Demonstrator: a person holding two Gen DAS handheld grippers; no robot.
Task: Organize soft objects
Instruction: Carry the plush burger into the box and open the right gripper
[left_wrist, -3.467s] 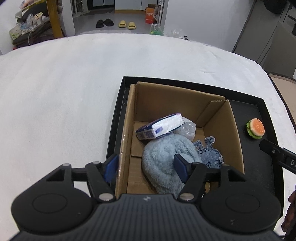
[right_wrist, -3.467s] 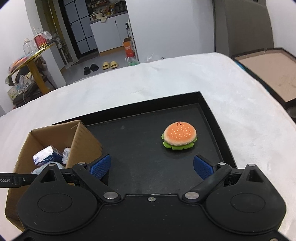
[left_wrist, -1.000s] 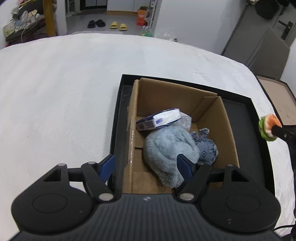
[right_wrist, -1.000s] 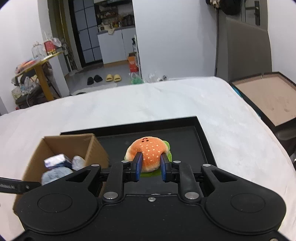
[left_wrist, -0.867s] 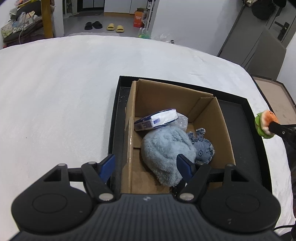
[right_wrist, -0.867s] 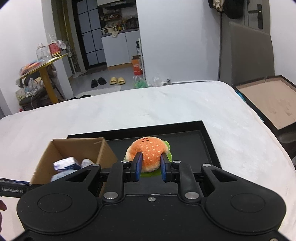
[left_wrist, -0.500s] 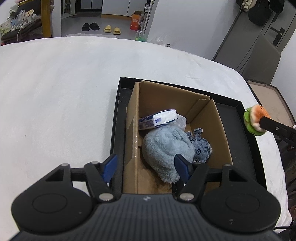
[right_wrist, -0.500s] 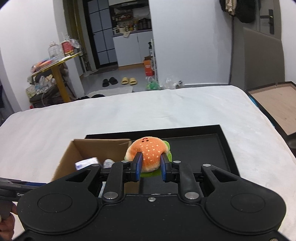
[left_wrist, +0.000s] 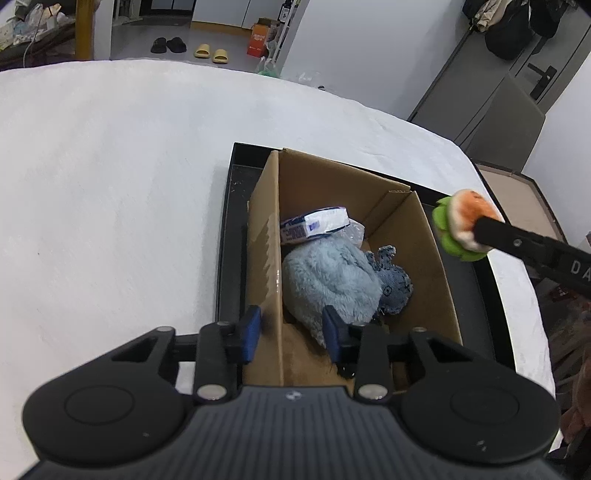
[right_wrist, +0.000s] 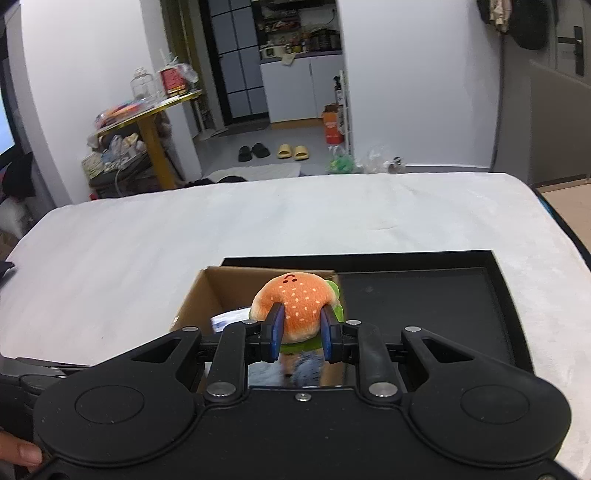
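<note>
A cardboard box (left_wrist: 266, 229) stands in the left half of a black tray (left_wrist: 225, 221). Inside lie a fluffy light-blue plush (left_wrist: 328, 280), a denim octopus toy (left_wrist: 395, 280) and a tissue pack (left_wrist: 317, 223). My left gripper (left_wrist: 291, 330) straddles the box's near left wall; its jaws are closing, and the pads stand apart from the cardboard. My right gripper (right_wrist: 298, 332) is shut on an orange burger plush (right_wrist: 295, 295) and holds it in the air. In the left wrist view, the burger plush (left_wrist: 461, 225) hangs just right of the box's right wall.
White cloth (left_wrist: 110, 184) covers the surface around the tray. The tray's right half (right_wrist: 424, 295) is bare black. A second tray with a brown floor (left_wrist: 517, 195) lies off the right edge. A person's thumb (right_wrist: 18, 454) shows at the lower left.
My left jaws have narrowed from wide apart to close around the box's left wall. The right gripper carried the burger plush left and a little up, from over the tray to the box.
</note>
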